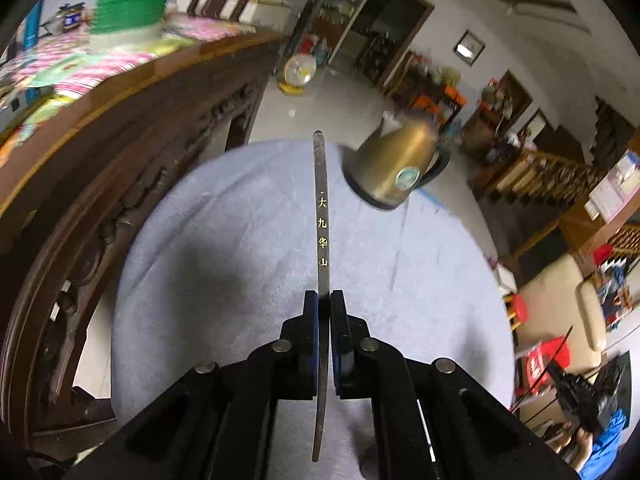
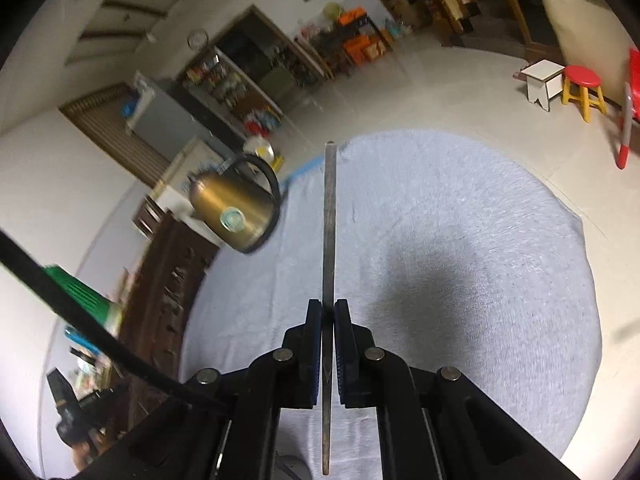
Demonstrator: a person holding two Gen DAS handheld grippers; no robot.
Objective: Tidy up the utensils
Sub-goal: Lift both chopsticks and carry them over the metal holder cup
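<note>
Two chopsticks aloft above the table (image 1: 200,240): left gripper (image 1: 324,300) pinches the lettered chopstick (image 1: 322,216), right gripper (image 2: 328,308) the plain chopstick (image 2: 329,216). Thin edge grips; either could pivot, slip, or clip the kettle (image 1: 394,164). Blur hides contact quality.

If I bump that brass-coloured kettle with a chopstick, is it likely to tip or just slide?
Probably slide. The kettle widens toward a dark base, so it looks stable. It stands on a soft grey cloth, which may drag and bunch. The chopstick in the left gripper is thin and might slip in the grip first.
</note>
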